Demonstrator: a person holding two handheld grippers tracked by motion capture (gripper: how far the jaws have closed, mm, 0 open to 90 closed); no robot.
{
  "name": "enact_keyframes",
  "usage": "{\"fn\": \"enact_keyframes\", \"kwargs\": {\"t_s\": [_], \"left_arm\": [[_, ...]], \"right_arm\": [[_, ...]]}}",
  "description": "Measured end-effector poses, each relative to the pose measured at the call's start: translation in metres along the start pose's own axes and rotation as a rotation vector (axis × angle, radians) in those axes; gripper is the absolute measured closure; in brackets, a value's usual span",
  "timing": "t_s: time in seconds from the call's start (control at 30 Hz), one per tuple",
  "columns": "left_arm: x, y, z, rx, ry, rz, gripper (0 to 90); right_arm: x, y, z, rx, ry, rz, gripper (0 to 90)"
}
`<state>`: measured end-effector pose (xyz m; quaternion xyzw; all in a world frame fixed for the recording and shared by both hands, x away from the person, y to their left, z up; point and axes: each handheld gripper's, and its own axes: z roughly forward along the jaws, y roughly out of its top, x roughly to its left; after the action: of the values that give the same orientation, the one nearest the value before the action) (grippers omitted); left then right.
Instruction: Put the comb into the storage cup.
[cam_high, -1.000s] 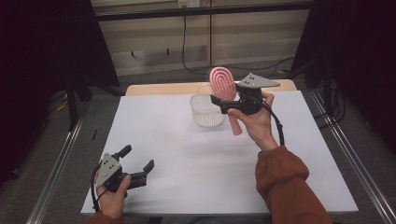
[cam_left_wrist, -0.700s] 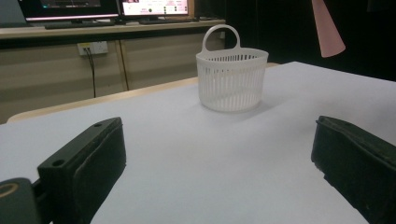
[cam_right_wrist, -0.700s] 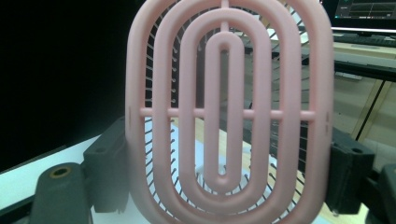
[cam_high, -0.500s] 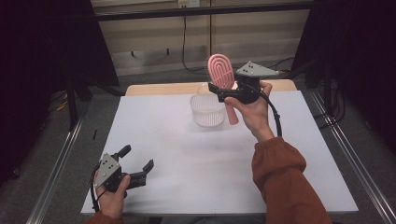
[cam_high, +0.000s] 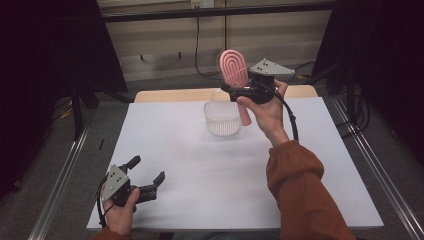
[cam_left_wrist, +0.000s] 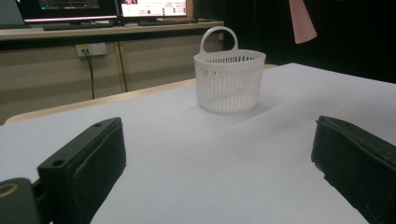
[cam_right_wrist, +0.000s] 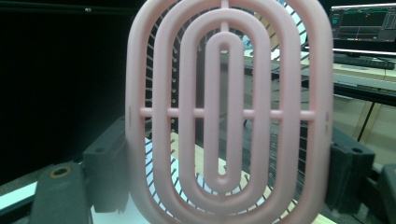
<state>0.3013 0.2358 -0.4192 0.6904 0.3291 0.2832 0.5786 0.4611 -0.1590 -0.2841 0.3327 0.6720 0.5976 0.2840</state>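
Note:
A pink oval hairbrush (cam_high: 233, 67) stands upright in the air, its handle (cam_high: 245, 118) hanging down beside the white slotted basket (cam_high: 222, 119). My right gripper (cam_high: 234, 91) is shut on the brush just below its head. In the right gripper view the brush head (cam_right_wrist: 229, 107) sits between the two black jaws, with thin bristles behind its rings. My left gripper (cam_high: 146, 169) rests at the table's front left, open, with nothing between its fingers (cam_left_wrist: 88, 163). From there the basket (cam_left_wrist: 229, 81) stands ahead, and the brush handle tip (cam_left_wrist: 301, 18) hangs above and to its right.
A white sheet (cam_high: 200, 165) covers the table, with a wooden edge (cam_high: 170, 95) at the back. Metal rails (cam_high: 65, 175) run along both sides. Monitors (cam_left_wrist: 93, 9) stand on a bench beyond the table. A cable (cam_high: 292, 120) trails from the right gripper.
My right hand has lifted the brush higher, so the handle now hangs beside the basket's rim instead of low next to it. The left gripper has stayed put.

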Motion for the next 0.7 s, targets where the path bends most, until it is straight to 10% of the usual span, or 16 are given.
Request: {"fn": "enact_keyframes", "kwargs": {"t_s": [0.7], "left_arm": [[0.001, -0.001, 0.001, 0.001, -0.005, -0.009, 3.2]], "right_arm": [[-0.011, 0.008, 0.022, -0.035, -0.021, 0.01, 19.5]]}}
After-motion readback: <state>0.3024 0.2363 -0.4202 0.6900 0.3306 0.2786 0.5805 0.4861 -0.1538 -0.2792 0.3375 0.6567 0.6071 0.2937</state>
